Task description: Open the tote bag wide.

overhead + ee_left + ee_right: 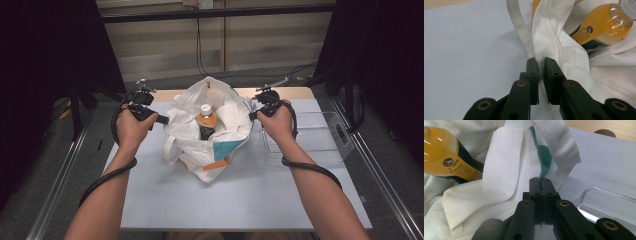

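Note:
A white cloth tote bag (220,145) lies in the middle of the white table (240,200), its mouth spread wide. Inside it leans a bottle of orange drink (206,121) with a white cap and dark label, also seen in the left gripper view (604,27) and the right gripper view (441,162). My left gripper (163,120) is shut on the bag's left rim (549,42), beside a white strap (520,27). My right gripper (252,116) is shut on the bag's right rim (506,165), next to a teal patch (545,157) and a white strap (564,142).
A clear plastic bin (315,137) stands on the table just right of the bag; its rim (606,202) shows near my right gripper. Metal rails run along both table sides. A wooden strip (295,93) edges the far side.

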### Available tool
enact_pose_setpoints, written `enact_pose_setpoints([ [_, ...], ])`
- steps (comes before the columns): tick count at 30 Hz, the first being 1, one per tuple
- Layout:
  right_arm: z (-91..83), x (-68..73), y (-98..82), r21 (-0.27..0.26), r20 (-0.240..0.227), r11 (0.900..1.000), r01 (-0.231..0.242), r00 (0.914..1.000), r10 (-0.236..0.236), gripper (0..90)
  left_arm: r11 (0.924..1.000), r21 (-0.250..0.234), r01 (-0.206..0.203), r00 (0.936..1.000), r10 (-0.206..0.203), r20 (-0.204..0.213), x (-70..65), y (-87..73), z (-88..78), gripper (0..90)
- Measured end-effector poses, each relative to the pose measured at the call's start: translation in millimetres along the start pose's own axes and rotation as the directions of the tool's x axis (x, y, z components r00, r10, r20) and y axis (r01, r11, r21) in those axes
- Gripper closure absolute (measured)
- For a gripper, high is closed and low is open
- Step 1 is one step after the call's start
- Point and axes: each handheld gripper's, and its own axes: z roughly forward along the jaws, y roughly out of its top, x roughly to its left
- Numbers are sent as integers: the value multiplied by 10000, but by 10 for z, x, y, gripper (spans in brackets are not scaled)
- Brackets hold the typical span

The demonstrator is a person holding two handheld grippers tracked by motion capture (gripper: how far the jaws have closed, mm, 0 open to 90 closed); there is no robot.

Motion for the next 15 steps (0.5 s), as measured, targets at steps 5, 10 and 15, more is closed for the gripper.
enact_pose_setpoints([
  [5,24,0,-16,42,29,10000,-48,10000,48,894,10000,51,44,10000,-44,38,9,-18,22,826],
  [10,39,-1,-36,77,-8,10000,-36,10000,36,894,9999,144,13,10000,-14,45,16,-39,33,829],
  [15,58,-10,-65,98,-9,9999,-81,10000,81,894,9999,138,53,10000,-53,45,17,-56,55,831],
])
